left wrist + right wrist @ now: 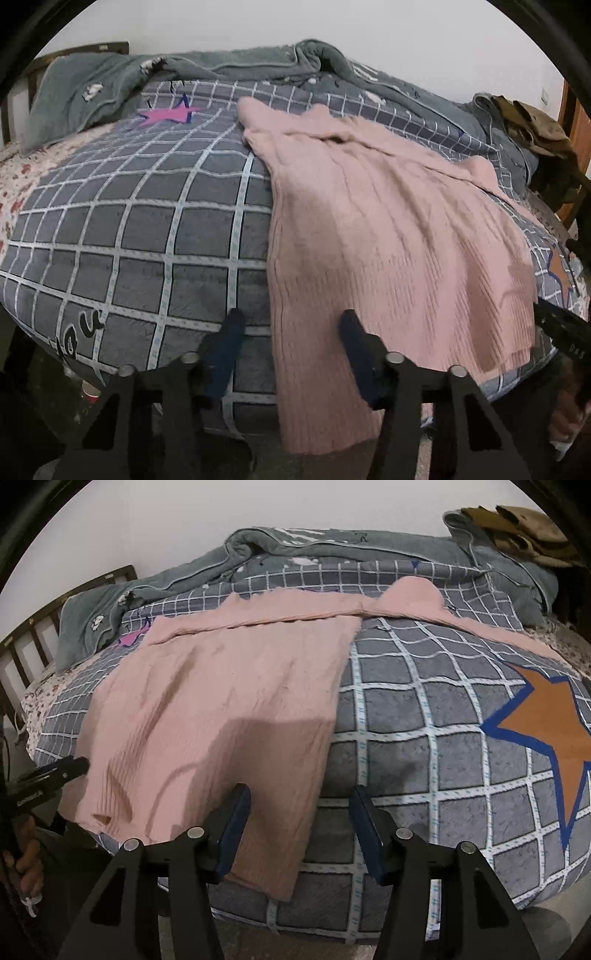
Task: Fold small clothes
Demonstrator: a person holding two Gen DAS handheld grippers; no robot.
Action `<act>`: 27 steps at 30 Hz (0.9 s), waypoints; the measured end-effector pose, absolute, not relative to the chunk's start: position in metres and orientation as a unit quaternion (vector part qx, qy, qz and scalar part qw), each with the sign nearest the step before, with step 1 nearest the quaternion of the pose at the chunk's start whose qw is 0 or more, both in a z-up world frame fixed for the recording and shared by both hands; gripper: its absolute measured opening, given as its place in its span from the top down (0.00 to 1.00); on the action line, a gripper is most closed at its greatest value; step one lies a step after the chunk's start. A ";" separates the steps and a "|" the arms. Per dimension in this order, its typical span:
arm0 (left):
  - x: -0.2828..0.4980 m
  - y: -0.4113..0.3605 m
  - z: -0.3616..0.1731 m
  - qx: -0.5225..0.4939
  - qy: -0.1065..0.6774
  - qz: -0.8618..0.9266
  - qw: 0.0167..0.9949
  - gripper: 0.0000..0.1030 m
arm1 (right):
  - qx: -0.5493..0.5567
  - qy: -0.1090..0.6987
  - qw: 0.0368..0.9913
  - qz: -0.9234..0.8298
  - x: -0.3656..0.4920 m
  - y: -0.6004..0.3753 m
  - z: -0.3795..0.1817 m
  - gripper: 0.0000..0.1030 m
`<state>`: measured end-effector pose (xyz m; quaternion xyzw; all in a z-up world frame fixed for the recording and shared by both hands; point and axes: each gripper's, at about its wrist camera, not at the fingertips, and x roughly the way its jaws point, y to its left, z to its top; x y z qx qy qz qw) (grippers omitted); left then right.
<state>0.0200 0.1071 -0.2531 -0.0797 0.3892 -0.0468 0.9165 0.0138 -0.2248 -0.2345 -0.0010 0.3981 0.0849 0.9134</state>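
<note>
The pink knit sweater (388, 240) looks soft, light and floppy. Both the left gripper (291, 354) and the right gripper (299, 830) gape wide, empty. Its hem corners just ahead of each gripper look best to pinch.

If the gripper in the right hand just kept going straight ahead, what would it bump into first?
Probably the pink sweater: the right gripper, jaws open, points over its right edge at the hem. Just right of that edge lies the checked quilt, so it might meet that instead; depth is unclear.
</note>
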 end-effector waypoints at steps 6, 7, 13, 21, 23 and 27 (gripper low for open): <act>0.017 0.121 -0.245 -0.103 0.378 -0.044 0.919 0.93 | -0.024 0.380 0.920 0.093 0.009 -0.215 -0.233 0.95; 0.016 0.129 -0.243 -0.118 0.372 -0.040 0.920 0.93 | -0.026 0.355 0.931 0.078 0.003 -0.220 -0.226 0.95; 0.016 0.145 -0.250 -0.152 0.387 -0.036 0.909 0.93 | 0.034 0.373 0.926 0.037 -0.003 -0.265 -0.225 0.96; 0.016 0.138 -0.237 -0.131 0.386 -0.029 0.913 0.77 | -0.031 0.396 0.917 0.042 0.000 -0.240 -0.232 0.89; 0.018 0.142 -0.231 -0.137 0.379 -0.029 0.915 0.73 | -0.028 0.392 0.918 0.043 0.001 -0.242 -0.228 0.83; 0.038 0.139 -0.213 -0.127 0.374 -0.027 0.918 0.72 | -0.030 0.374 0.926 0.051 0.004 -0.245 -0.211 0.62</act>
